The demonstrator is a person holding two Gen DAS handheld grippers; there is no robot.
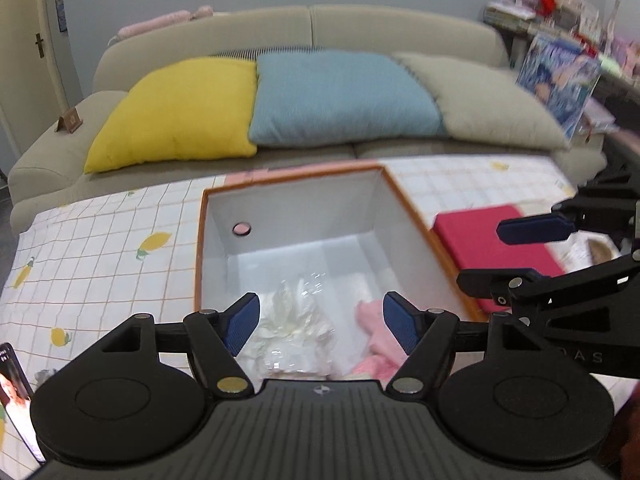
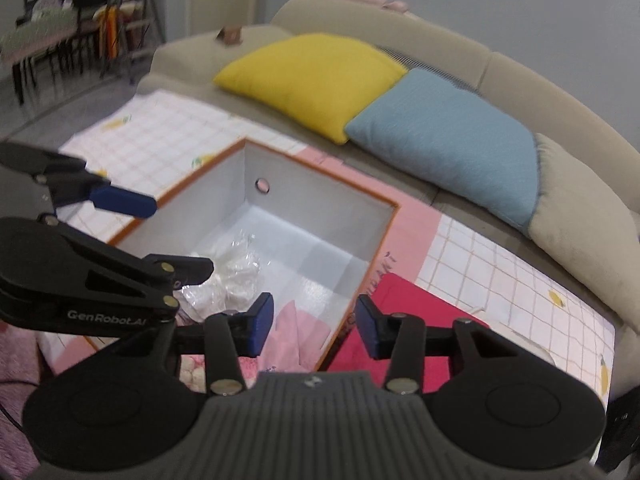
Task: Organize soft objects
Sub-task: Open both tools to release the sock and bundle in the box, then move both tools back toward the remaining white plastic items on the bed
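An orange-rimmed box with white walls (image 1: 296,208) (image 2: 320,216) stands on the checked tablecloth. Inside lie a white soft item in clear plastic (image 1: 296,328) (image 2: 236,276) and a pink cloth (image 1: 376,332) (image 2: 296,340). My left gripper (image 1: 320,324) is open and empty, above the box's near end. My right gripper (image 2: 314,330) is open and empty, above the box's near right rim. It also shows in the left wrist view (image 1: 532,256). The left gripper also shows in the right wrist view (image 2: 160,236). A red folded cloth (image 1: 492,244) (image 2: 404,316) lies right of the box.
A beige sofa (image 1: 200,28) behind the table holds yellow (image 1: 180,112), blue (image 1: 340,96) and beige (image 1: 488,96) pillows. A phone (image 1: 16,396) lies at the table's near left. Shelves with clutter (image 1: 560,12) stand at the right. A pink fluffy item (image 2: 16,360) lies near left.
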